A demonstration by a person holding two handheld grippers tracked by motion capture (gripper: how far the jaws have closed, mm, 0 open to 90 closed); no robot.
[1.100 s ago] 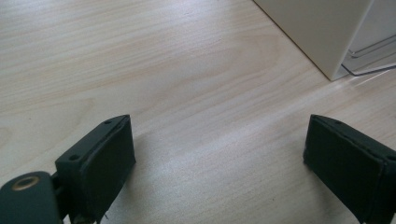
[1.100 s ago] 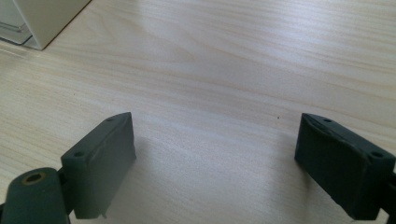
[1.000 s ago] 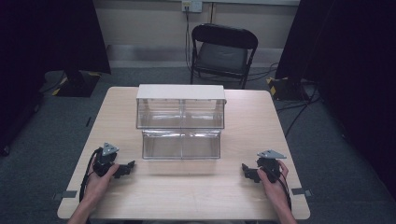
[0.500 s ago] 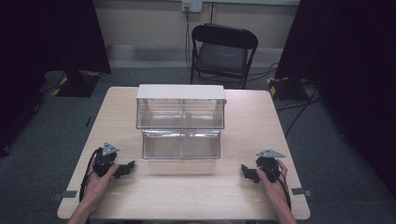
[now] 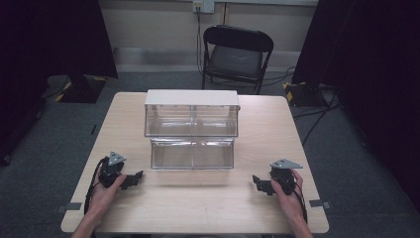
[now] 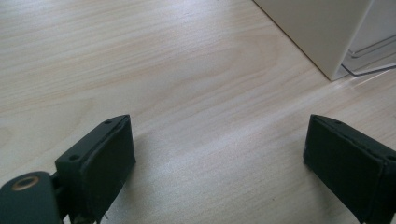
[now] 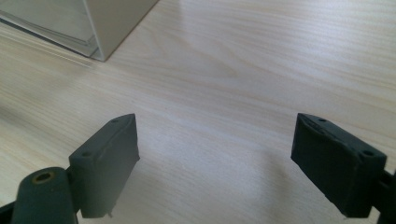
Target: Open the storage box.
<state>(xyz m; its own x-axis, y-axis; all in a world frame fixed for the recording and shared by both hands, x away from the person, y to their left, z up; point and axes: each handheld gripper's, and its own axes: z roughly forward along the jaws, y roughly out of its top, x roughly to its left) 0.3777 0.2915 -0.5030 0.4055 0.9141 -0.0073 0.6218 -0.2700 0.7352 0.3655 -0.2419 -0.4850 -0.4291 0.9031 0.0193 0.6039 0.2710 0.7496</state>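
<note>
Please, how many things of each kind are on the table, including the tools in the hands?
Clear two-tier drawer unit: 1
Black tools: 2, the left tool and the right tool, both open
Total: 3

A pale wooden bench (image 5: pixel 198 208) carried a clear plastic drawer unit (image 5: pixel 191 130) with a white top, set at the middle toward the far edge. The left gripper (image 5: pixel 132 179) and the right gripper (image 5: pixel 260 183) rested on the bench near its front corners, well apart from the unit.
</note>
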